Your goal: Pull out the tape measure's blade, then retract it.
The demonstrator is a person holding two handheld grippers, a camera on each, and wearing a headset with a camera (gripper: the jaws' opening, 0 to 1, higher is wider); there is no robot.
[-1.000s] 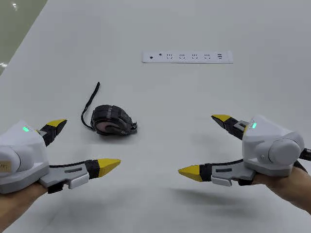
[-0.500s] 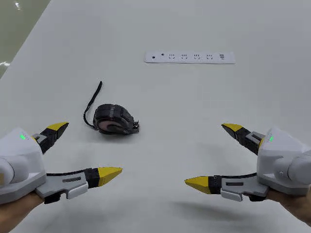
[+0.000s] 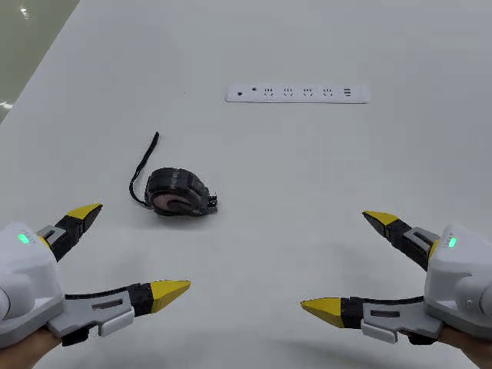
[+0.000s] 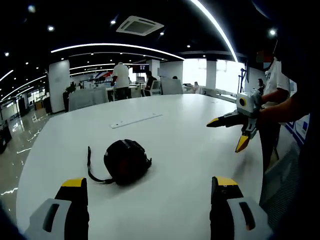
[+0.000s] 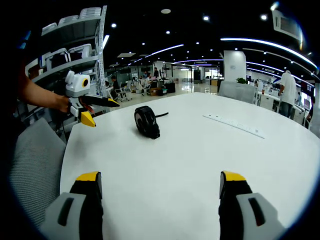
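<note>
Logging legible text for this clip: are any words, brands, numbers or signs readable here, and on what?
No text here can be read.
On the tape measure: a reddish side label, its print too blurred to read.
On the power strip: small marks beside the sockets, too small to read.

The left gripper (image 3: 140, 246) and the right gripper (image 3: 336, 260) look alike: each has a rounded white housing (image 3: 24, 286). 2 black fingers (image 3: 138, 294) leave the front of the housing, each carrying a grey plate (image 3: 96, 309) with a dark slot and ending in a pointed yellow tip (image 3: 169, 290). On top of the housing glows 1 small green light (image 3: 23, 239).
</note>
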